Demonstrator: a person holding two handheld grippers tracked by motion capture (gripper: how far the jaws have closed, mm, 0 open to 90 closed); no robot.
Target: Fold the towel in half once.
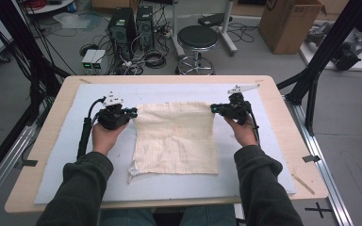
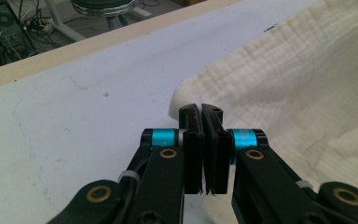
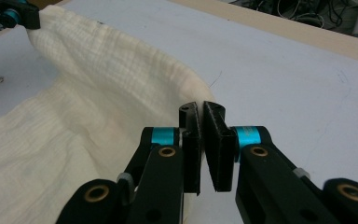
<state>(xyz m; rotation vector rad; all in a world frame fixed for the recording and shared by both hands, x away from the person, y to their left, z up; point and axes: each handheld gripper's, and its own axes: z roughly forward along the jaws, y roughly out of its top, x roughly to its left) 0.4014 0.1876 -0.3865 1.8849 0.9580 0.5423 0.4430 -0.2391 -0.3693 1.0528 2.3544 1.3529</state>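
cloth: a cream, crinkly cloth (image 1: 176, 139) lies on the pale blue mat (image 1: 169, 188), near the middle of it.
left gripper: the left gripper (image 1: 131, 112) is at the cloth's far left corner. Its jaws are squeezed together, with almost no gap, and the corner of the cloth (image 2: 279, 93) is pinched between them.
right gripper: the right gripper (image 1: 215, 108) is at the cloth's far right corner. Its jaws are squeezed together too, and they pinch that corner of the cloth (image 3: 98, 93).
why held this way: one gripper on each far corner keeps the far edge pulled tight and straight, so I think the cloth can be lifted or folded without bunching up.
far edge: the far edge is raised a little off the mat and sags in a soft curve between the two grippers.
near edge: the near edge lies flat on the mat, close to the person's sleeves. Its left corner is a bit frayed and curled.
room to move: the mat is bare all around the cloth, on the left, on the right and beyond the far edge.
table: the wooden table (image 1: 292, 155) sticks out past the mat on every side of the cloth. A thin wooden stick (image 1: 303, 183) lies to the right of the cloth, well apart from it.
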